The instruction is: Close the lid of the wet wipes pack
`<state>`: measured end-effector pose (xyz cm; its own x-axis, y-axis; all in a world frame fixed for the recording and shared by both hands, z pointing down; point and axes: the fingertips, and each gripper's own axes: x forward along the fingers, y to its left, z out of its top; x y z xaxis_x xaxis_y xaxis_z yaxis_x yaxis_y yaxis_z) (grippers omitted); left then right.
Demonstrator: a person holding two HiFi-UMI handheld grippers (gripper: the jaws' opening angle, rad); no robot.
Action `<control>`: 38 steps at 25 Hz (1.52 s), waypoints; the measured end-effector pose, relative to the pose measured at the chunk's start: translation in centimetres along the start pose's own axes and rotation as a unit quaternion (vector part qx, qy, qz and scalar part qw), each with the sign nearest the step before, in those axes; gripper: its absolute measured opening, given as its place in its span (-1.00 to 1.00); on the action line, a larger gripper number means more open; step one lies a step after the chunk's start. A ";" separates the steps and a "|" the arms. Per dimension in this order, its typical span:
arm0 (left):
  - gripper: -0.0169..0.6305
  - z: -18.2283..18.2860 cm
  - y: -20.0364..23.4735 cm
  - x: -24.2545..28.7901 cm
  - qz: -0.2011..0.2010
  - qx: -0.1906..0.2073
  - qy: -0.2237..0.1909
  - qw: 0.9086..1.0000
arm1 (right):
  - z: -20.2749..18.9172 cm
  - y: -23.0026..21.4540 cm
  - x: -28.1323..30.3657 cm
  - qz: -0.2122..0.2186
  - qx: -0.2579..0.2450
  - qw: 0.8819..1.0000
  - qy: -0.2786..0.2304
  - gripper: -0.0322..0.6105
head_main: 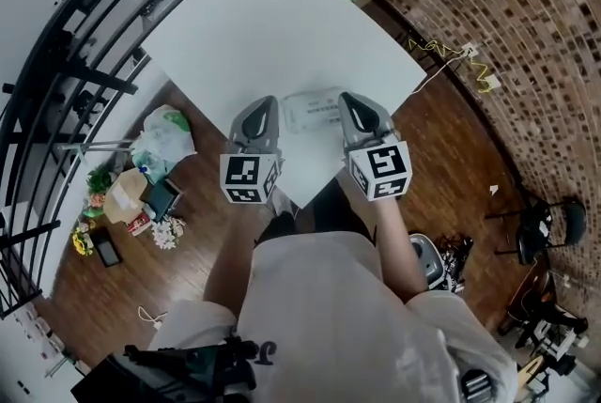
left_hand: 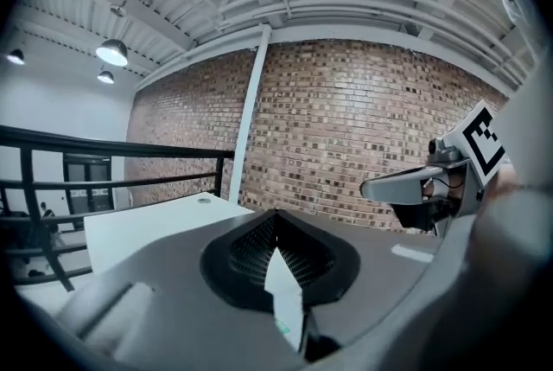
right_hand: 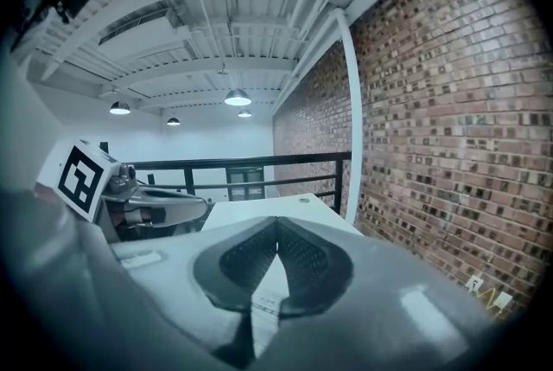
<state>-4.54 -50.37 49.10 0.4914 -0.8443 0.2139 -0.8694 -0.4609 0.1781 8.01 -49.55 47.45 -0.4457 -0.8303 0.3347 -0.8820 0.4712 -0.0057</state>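
wet wipes pack (head_main: 315, 110) on table (head_main: 282, 25) between left gripper (head_main: 267, 104) and right gripper (head_main: 350, 100), both pinched closed, empty; lid unreadable, closing seemingly not begun.

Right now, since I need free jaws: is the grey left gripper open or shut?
Shut. The grey left gripper shows its ribbed pads meeting at the tips.

The head camera looked steeply down on the worktop (head_main: 282, 25), whose far end both low, level cameras on the left claw (head_main: 268, 106) and right claw (head_main: 349, 103) shared.
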 end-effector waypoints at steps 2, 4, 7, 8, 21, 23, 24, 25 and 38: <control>-0.90 -0.5 -0.2 0.7 -0.002 0.000 0.006 1.000 | -0.9 -0.4 0.3 0.002 -0.008 1.000 0.012 -0.93; -0.90 -1.2 -0.6 1.4 -0.006 0.002 0.014 1.000 | -1.8 -0.7 0.5 0.005 -0.011 1.000 0.023 -0.93; -0.90 -2.6 -1.1 2.0 -0.013 0.002 0.029 0.999 | -2.9 -0.8 0.8 0.012 0.002 0.999 0.036 -0.93; -0.90 -3.1 -1.2 2.1 -0.013 0.001 0.035 0.999 | -3.3 -0.8 1.0 0.016 0.005 0.999 0.041 -0.93; -0.90 -7.2 -1.9 3.7 -0.032 0.000 0.081 0.996 | -8.4 -0.5 3.9 0.045 0.016 0.993 0.111 -0.93; -0.90 -7.9 -2.1 3.7 -0.034 -0.002 0.088 0.996 | -9.1 -0.7 4.0 0.047 0.009 0.991 0.122 -0.93; -0.90 -8.2 -2.2 3.7 -0.035 -0.004 0.091 0.995 | -9.5 -0.7 4.1 0.048 0.007 0.991 0.127 -0.93; -0.90 -8.5 -2.3 3.7 -0.037 -0.005 0.094 0.995 | -9.8 -0.7 4.1 0.050 0.006 0.990 0.132 -0.93; -0.90 -10.1 -2.2 4.4 -0.040 -0.003 0.111 0.993 | -13.4 0.8 5.6 0.077 0.007 0.979 0.190 -0.93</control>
<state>0.07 -50.24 59.35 0.5582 -0.7241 0.4051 -0.8275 -0.5215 0.2080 6.86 -49.87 61.97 -0.4867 -0.5775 0.6555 -0.8123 0.5752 -0.0964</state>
